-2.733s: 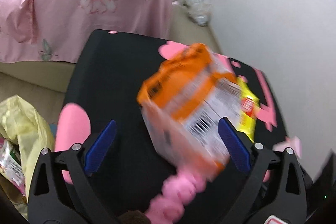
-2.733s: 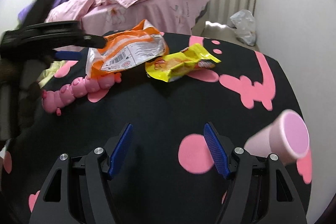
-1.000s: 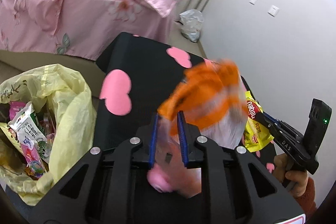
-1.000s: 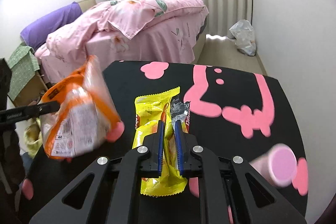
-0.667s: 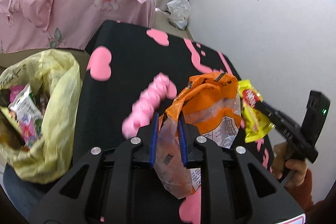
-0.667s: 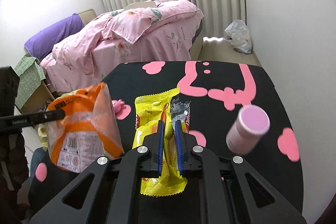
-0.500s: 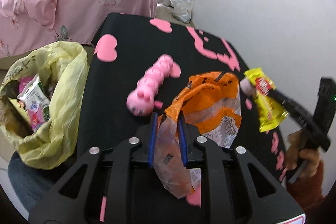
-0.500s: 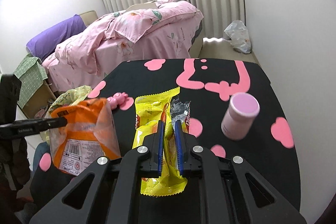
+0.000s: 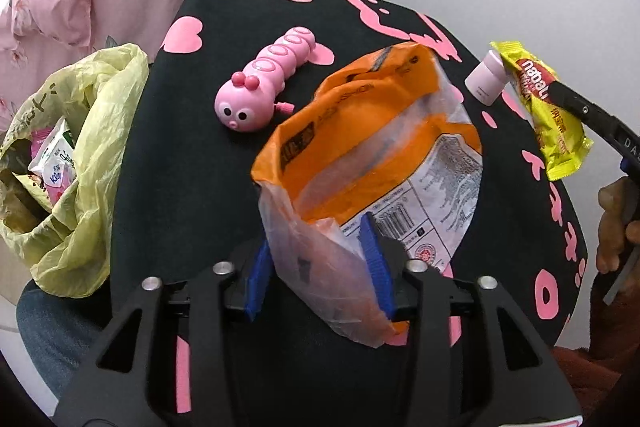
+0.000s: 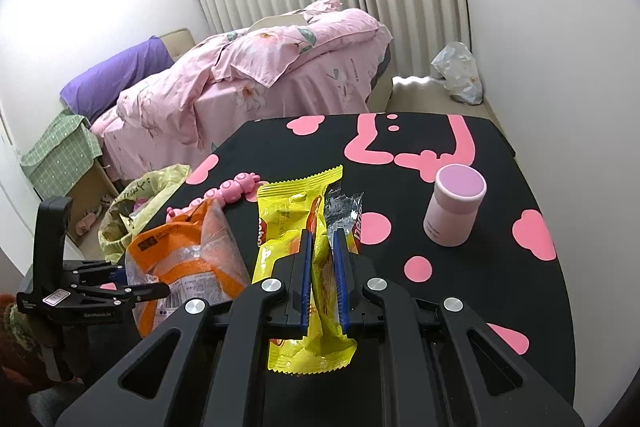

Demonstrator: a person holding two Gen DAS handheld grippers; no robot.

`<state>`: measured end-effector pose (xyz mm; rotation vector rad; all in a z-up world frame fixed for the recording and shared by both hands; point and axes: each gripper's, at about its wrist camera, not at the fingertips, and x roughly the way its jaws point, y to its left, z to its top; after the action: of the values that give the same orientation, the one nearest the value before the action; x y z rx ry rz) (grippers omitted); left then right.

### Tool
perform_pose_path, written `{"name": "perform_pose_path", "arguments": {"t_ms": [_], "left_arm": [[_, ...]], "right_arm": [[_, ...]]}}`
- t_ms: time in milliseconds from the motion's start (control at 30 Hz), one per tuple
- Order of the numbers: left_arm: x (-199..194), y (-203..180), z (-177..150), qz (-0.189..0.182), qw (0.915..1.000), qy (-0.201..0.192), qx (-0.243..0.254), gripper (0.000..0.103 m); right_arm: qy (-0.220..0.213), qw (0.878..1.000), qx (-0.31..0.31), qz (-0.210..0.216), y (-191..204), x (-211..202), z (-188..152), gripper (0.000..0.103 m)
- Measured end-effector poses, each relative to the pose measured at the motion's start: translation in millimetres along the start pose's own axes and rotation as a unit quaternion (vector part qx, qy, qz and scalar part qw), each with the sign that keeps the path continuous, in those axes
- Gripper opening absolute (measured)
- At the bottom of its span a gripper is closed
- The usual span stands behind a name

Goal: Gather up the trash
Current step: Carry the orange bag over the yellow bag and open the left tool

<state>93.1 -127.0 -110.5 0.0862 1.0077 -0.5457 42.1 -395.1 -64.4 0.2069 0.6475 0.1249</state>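
My left gripper (image 9: 316, 247) stands partly open around the clear lower end of an orange and clear snack bag (image 9: 372, 155), above the black table (image 9: 192, 155). The blue pads flank the bag with a visible gap. The bag also shows in the right wrist view (image 10: 188, 267). My right gripper (image 10: 322, 259) is shut on a yellow snack wrapper (image 10: 296, 211), held above the table; the wrapper also shows in the left wrist view (image 9: 548, 115). A yellow trash bag (image 9: 80, 163) with wrappers inside hangs open at the table's left edge, also in the right wrist view (image 10: 136, 203).
A pink caterpillar toy (image 9: 268, 83) lies on the table's middle. A pink capped bottle (image 10: 454, 211) stands at the right. A pink bed (image 10: 256, 79) and a white plastic bag (image 10: 456, 71) on the floor lie beyond the table. The wall is close on the right.
Both grippers have lifted their wrappers and drawn back from the table. My left gripper's pads, tight on the orange bag before, now stand wider apart around it.
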Motion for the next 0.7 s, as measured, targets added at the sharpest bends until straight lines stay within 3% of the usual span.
{"name": "perform_pose_path", "arguments": {"t_ms": [100,300,700], "left_arm": [[-9.9,6.9,2.8,-0.012,0.9996,-0.020,-0.015,0.028],[-48.0,27.4,13.2,-0.008,0.9962,-0.075,-0.043,0.027],[-99.0,111.9,5.9,0.054,0.9815,-0.128,-0.132,0.028]], "right_arm": [[-0.002,1.000,-0.013,0.000,5.8,-1.8,0.2,0.012],[-0.015,0.999,-0.030,0.009,21.4,-6.7,9.6,0.012],[-0.022,0.994,-0.102,0.030,83.3,-1.2,30.8,0.012]]}}
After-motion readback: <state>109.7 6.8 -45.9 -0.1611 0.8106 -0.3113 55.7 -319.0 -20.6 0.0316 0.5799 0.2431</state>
